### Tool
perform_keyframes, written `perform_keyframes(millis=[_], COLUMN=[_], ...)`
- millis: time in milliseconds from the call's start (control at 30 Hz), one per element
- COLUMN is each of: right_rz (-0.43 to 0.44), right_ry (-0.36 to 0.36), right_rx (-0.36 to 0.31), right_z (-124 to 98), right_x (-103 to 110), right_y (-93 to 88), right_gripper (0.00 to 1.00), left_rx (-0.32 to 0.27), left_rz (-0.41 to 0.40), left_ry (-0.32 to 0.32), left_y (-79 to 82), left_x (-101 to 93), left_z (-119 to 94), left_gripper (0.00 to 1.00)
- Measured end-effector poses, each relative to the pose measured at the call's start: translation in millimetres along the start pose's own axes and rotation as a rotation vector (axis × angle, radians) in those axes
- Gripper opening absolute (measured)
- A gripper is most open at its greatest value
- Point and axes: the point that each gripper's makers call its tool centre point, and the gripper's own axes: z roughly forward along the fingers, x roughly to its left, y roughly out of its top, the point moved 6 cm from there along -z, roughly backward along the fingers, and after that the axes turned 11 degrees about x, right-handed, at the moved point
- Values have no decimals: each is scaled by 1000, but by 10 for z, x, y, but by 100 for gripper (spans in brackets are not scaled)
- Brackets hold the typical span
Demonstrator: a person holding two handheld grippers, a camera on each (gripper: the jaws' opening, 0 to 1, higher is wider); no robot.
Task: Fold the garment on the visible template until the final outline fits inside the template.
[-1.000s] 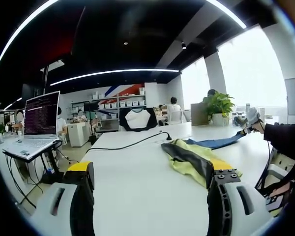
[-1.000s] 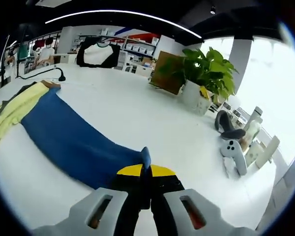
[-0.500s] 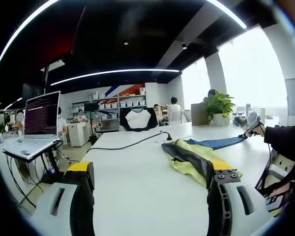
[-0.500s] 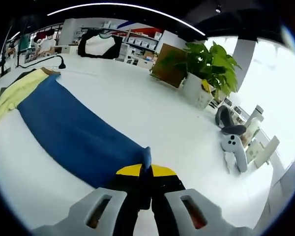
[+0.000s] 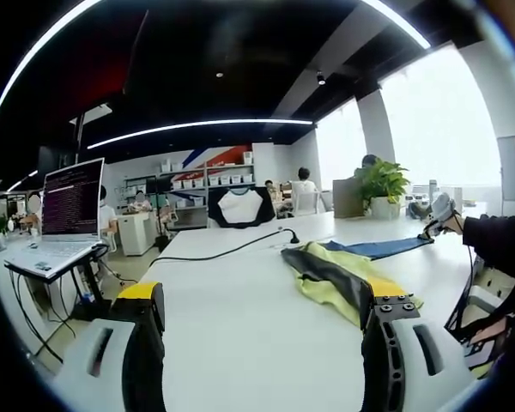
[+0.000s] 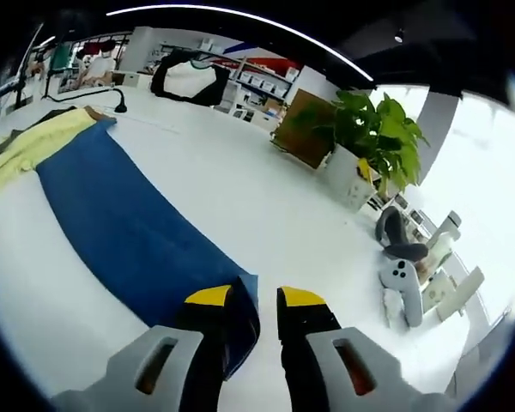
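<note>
Having just parted, right claw (image 6: 256, 311) now gaping around blue sleeve (image 6: 120, 232) end on white counter (image 6: 266, 215); left claw (image 5: 262, 330) hovering wide open.

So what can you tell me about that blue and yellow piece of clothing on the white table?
The garment looks like soft fabric, with a long blue sleeve stretched flat across the white table and a crumpled body of yellow and dark panels. It lies unfolded. In the right gripper view, the sleeve's end sits between the slightly parted jaws of the right gripper, draping beside one yellow-tipped jaw. A black cable runs near its far edge.
</note>
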Motion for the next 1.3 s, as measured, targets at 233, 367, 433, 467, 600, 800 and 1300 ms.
perform_keyframes(millis=[233, 367, 433, 467, 600, 800, 1300], right_rz=[91, 149, 164, 167, 204, 185, 123], right_ry=[32, 12, 7, 5, 14, -1, -53], right_rx=[67, 46, 41, 40, 33, 42, 69], right_z=[91, 84, 76, 75, 88, 141, 222], right_x=[-23, -132, -165, -172, -215, -201, -195], right_y=[-68, -95, -112, -116, -143, -132, -108], right_gripper=[6, 0, 0, 0, 0, 0, 0], left_rx=[0, 1, 0, 2, 2, 4, -5], left_rz=[3, 0, -4, -4, 1, 3, 0], left_ry=[0, -1, -2, -2, -3, -5, -9], left_y=[2, -3, -5, -8, -6, -6, 5], left_x=[0, 4, 8, 8, -3, -13, -3], left_z=[-1, 0, 2, 4, 1, 7, 9], left_gripper=[100, 100, 100, 100, 100, 100, 100])
